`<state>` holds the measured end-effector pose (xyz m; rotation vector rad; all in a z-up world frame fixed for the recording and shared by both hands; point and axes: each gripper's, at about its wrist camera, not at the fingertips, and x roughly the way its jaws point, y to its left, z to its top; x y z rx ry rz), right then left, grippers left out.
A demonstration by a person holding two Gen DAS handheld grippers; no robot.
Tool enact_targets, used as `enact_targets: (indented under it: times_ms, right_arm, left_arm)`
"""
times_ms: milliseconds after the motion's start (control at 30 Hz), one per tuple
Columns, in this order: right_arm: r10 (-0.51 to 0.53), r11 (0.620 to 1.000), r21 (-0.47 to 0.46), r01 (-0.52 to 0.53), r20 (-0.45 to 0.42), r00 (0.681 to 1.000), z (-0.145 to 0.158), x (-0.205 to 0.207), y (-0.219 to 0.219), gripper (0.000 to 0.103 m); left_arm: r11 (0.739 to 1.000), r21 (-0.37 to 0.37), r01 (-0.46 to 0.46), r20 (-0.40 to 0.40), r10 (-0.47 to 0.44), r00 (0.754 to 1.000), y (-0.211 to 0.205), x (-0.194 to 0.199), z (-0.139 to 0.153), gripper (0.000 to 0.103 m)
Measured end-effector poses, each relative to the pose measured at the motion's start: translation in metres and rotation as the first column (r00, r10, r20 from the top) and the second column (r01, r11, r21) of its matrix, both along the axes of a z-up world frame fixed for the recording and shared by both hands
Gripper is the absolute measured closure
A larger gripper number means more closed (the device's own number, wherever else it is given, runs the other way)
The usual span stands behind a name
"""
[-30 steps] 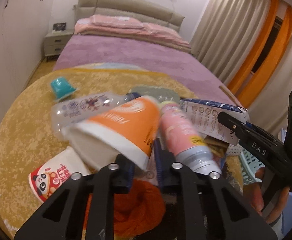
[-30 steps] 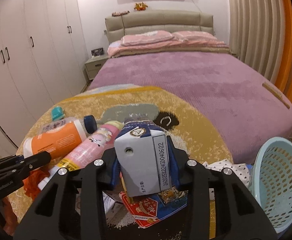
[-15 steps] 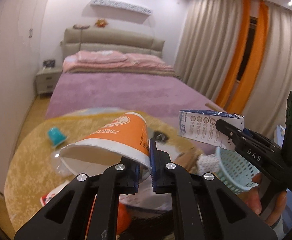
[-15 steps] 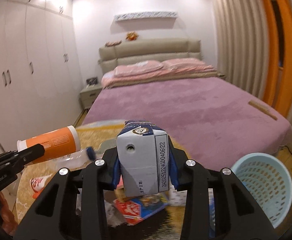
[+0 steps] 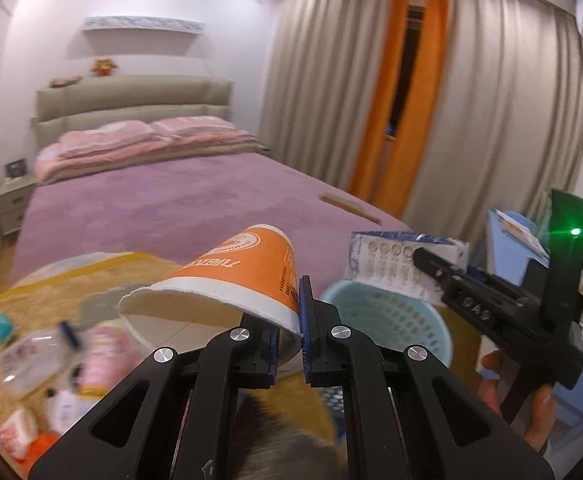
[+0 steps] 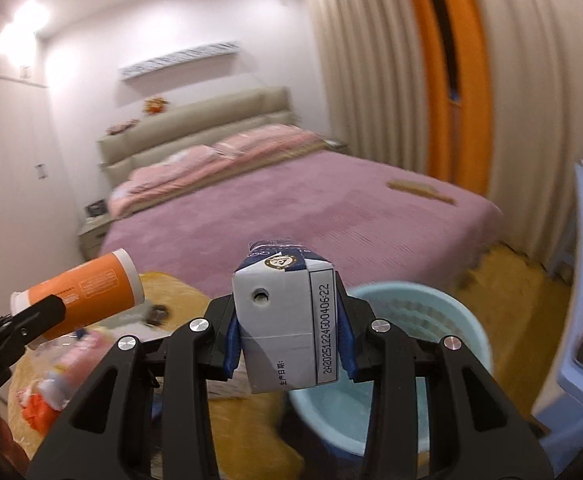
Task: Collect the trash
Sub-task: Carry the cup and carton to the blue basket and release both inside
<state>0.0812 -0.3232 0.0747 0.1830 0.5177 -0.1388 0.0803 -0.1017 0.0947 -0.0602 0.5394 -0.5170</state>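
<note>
Beyond both grippers we see a purple bed (image 5: pixel 163 204), with curtains (image 6: pixel 391 80) at far right. Loose trash (image 5: pixel 71 356) lies blurred on the yellow rug (image 5: pixel 51 292) at near left. Only the right wrist view shows the carton's printed date code and the light blue basket (image 6: pixel 443 312) just behind it. We hold an orange paper cup (image 5: pixel 235 276) by its rim in the closed left gripper (image 5: pixel 289 344). The right gripper (image 6: pixel 287 334) clamps a milk carton (image 6: pixel 283 316) between its pads.
</note>
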Motion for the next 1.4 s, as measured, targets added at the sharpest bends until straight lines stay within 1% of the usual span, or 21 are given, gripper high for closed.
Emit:
enact_targets:
  times_ms: [133, 267, 367, 467, 600, 733, 867, 1000, 1033, 1067, 1100, 1133, 1167, 1267, 1400]
  right_arm:
    - [-0.078, 0.995, 0.047, 0.083, -0.100, 0.992, -0.023, 0.007, -0.038, 0.068]
    - [-0.123, 0.986, 0.083, 0.144, -0.219, 0.968, -0.056, 0.013, -0.070, 0.068]
    - [-0.130, 0.981, 0.100, 0.165, -0.288, 0.949, -0.078, 0.017, -0.082, 0.068]
    - [-0.128, 0.979, 0.108, 0.175, -0.342, 0.931, -0.097, 0.018, -0.095, 0.068]
    - [-0.120, 0.976, 0.118, 0.180, -0.394, 0.911, -0.119, 0.019, -0.101, 0.068]
    - [-0.110, 0.974, 0.133, 0.183, -0.427, 0.897, -0.134, 0.017, -0.103, 0.068]
    - [-0.103, 0.975, 0.134, 0.179, -0.443, 0.890, -0.140, 0.018, -0.104, 0.067]
    - [-0.095, 0.972, 0.147, 0.181, -0.457, 0.884, -0.144, 0.019, -0.103, 0.067]
    - [-0.093, 0.972, 0.152, 0.180, -0.457, 0.884, -0.144, 0.019, -0.103, 0.066]
    - [-0.090, 0.972, 0.154, 0.178, -0.455, 0.886, -0.143, 0.018, -0.103, 0.065]
    - [-0.093, 0.972, 0.151, 0.179, -0.452, 0.887, -0.144, 0.018, -0.104, 0.063]
    - [-0.095, 0.972, 0.151, 0.179, -0.446, 0.890, -0.141, 0.017, -0.103, 0.057]
    - [-0.094, 0.972, 0.154, 0.176, -0.432, 0.897, -0.138, 0.015, -0.103, 0.052]
    - [-0.096, 0.973, 0.154, 0.171, -0.402, 0.911, -0.128, 0.012, -0.101, 0.050]
    - [-0.091, 0.975, 0.163, 0.152, -0.332, 0.939, -0.110, 0.002, -0.094, 0.050]
  left_arm:
    - [0.994, -0.008, 0.108, -0.055, -0.108, 0.993, -0.049, 0.011, -0.017, 0.096]
    - [0.982, -0.002, 0.187, -0.108, -0.186, 0.977, -0.089, 0.017, -0.039, 0.096]
    - [0.974, 0.009, 0.227, -0.171, -0.223, 0.960, -0.112, 0.027, -0.065, 0.096]
    - [0.969, 0.018, 0.246, -0.230, -0.235, 0.944, -0.125, 0.038, -0.087, 0.096]
    - [0.966, 0.027, 0.257, -0.309, -0.237, 0.921, -0.137, 0.050, -0.115, 0.096]
    - [0.963, 0.043, 0.267, -0.348, -0.236, 0.907, -0.143, 0.054, -0.131, 0.096]
    - [0.960, 0.039, 0.278, -0.363, -0.245, 0.899, -0.145, 0.053, -0.139, 0.094]
    - [0.959, 0.030, 0.280, -0.371, -0.250, 0.894, -0.144, 0.055, -0.141, 0.093]
    - [0.959, 0.024, 0.283, -0.375, -0.254, 0.892, -0.143, 0.055, -0.141, 0.084]
    - [0.959, 0.019, 0.284, -0.375, -0.256, 0.891, -0.145, 0.055, -0.140, 0.071]
    - [0.959, 0.013, 0.283, -0.367, -0.258, 0.894, -0.143, 0.054, -0.139, 0.064]
    - [0.959, 0.006, 0.283, -0.354, -0.262, 0.898, -0.140, 0.051, -0.136, 0.054]
    - [0.959, -0.005, 0.285, -0.343, -0.269, 0.900, -0.136, 0.049, -0.133, 0.048]
    - [0.957, -0.030, 0.288, -0.315, -0.282, 0.906, -0.129, 0.041, -0.123, 0.042]
    - [0.961, -0.037, 0.275, -0.262, -0.275, 0.925, -0.113, 0.027, -0.106, 0.041]
